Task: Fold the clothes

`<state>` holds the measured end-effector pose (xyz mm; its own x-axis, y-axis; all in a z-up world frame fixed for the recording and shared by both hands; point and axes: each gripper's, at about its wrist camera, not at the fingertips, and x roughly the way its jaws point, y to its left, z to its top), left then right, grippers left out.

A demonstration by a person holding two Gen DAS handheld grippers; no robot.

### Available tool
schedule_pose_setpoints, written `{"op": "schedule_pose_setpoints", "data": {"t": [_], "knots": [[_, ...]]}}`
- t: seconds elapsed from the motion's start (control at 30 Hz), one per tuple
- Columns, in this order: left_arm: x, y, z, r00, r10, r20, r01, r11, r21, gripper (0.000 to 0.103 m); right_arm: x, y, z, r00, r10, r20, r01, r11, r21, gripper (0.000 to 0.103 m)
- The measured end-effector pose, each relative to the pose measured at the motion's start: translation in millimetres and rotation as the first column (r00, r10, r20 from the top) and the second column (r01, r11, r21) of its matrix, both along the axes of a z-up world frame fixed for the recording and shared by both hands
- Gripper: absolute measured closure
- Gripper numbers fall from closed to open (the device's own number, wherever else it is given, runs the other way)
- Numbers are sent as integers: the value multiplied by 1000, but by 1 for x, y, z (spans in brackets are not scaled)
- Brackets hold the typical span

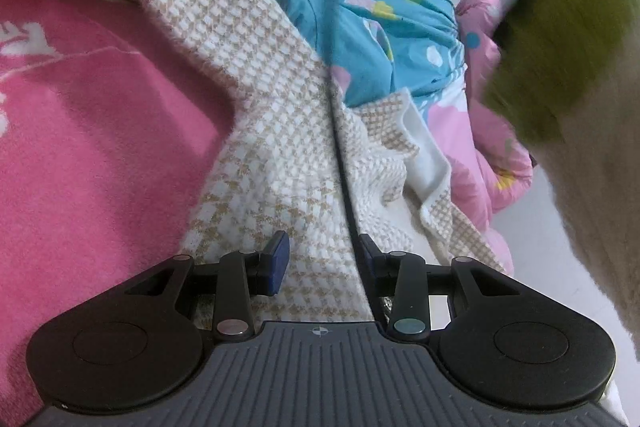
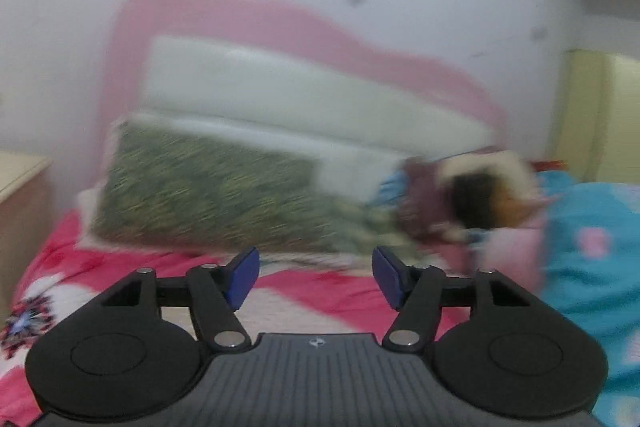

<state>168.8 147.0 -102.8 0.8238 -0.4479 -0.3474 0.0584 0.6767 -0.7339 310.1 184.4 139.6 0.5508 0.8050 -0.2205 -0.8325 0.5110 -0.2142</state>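
Your right wrist view is smeared by motion: the green patterned pillow point(image 2: 208, 195) against the headboard point(image 2: 304, 87) has no readable pattern, and the dark heap point(image 2: 468, 199) beside it, toward the bed's right edge, cannot be named — cloth or toy, you cannot tell. The flowered print point(image 2: 24, 315) at the bed's left edge is cut off by the frame.

In your left wrist view a blurred green-and-cream sleeve point(image 1: 560, 47) hides the upper right corner. The houndstooth garment point(image 1: 256, 107) passes between the left claw point(image 1: 324, 259) pads — whether they press it is unclear — and its lower part is hidden behind the claw body.
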Motion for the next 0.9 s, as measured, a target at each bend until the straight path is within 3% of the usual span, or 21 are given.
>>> {"op": "schedule_pose_setpoints", "data": {"t": [0.1,0.2,0.3,0.47,0.6,0.7,0.8,0.9], "knots": [[-1,3,-1,1000,6,2,-6,1000,-22,66,8,-63,12,990,-140,24,138,988,74,26],[-3,6,-3,1000,19,5,-18,998,-54,65,9,-128,14,957,-285,49,277,952,127,14],[-7,10,-4,999,30,15,-29,996,-85,62,7,-181,-4,913,-406,46,398,909,123,13],[-7,12,-2,999,39,17,-38,996,-75,52,-7,-265,-33,838,-545,-33,545,830,119,15],[-9,3,5,998,-19,52,20,999,-31,34,-36,-320,-35,782,-617,-93,623,764,169,16],[-15,-11,9,993,-75,90,72,996,43,26,-53,-360,-31,741,-666,-85,670,723,168,16],[-18,-21,15,982,-159,106,151,985,82,24,-52,-383,-34,694,-713,-103,718,675,168,16],[-19,-30,23,957,-265,117,255,962,99,24,-39,-399,-46,647,-731,-216,762,624,174,16]]}}
